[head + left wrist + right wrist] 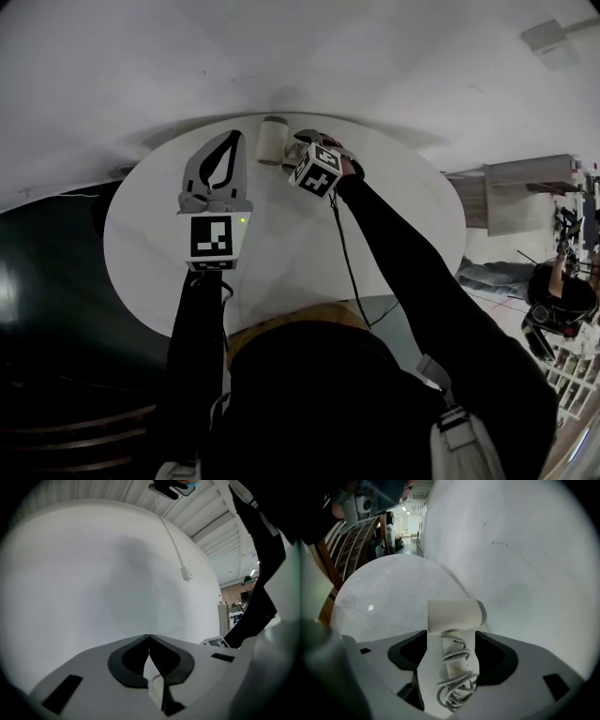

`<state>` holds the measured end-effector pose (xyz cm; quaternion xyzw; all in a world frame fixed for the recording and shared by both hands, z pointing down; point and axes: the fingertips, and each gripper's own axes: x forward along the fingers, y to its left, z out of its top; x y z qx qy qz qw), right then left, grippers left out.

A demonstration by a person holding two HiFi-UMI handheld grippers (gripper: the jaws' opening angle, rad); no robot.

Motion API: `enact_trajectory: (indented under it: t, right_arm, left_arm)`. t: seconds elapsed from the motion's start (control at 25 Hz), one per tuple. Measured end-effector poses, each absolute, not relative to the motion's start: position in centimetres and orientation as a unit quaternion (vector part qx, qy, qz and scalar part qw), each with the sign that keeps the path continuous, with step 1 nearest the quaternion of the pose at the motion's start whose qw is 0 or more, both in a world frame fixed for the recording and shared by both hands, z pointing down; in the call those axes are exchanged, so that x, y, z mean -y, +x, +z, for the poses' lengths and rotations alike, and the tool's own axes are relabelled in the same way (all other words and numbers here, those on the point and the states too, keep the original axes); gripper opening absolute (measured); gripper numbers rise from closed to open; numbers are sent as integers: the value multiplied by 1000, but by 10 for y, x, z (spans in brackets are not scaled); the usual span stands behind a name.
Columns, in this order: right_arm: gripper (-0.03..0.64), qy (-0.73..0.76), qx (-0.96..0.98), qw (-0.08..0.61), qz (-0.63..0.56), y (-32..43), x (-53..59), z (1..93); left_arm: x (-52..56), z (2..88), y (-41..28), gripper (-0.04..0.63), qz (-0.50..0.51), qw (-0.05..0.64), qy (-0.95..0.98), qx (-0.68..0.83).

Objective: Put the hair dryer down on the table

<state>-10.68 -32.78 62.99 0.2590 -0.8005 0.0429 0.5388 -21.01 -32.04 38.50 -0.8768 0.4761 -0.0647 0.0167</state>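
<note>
The hair dryer [272,141] lies on the round white desk [394,216], close to the desk's rim at 12 o'clock in the head view. There its short white barrel runs from 12 to 6 o'clock, and the darker ringed end seems to point to 12.

In the right gripper view the hair dryer [453,616] shows crosswise. The barrel's long axis runs from 9 to 3 o'clock with the grey-ringed end at 3, and the handle comes off it toward 6 o'clock, a pale cord [457,677] wound round it in loose loops.

The right hand-held gripper [452,637] stands wide open. The handle lies between its two jaws and the pads do not squeeze it. In the head view this hand-held gripper [302,142] sits just at 3 o'clock of the barrel.

The left hand-held gripper [232,137] hangs over the desk at 9 o'clock of the dryer, apart from it. In its own view the left hand-held gripper [149,637] is closed tip to tip on nothing.
</note>
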Motion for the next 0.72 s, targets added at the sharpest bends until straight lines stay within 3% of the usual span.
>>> enact_trajectory:
  t: [0.72]
  right_arm:
    - [316,413,862,289,63,-51,306,509]
  left_arm:
    - [299,360,-130,17,-92,49,-878,-468]
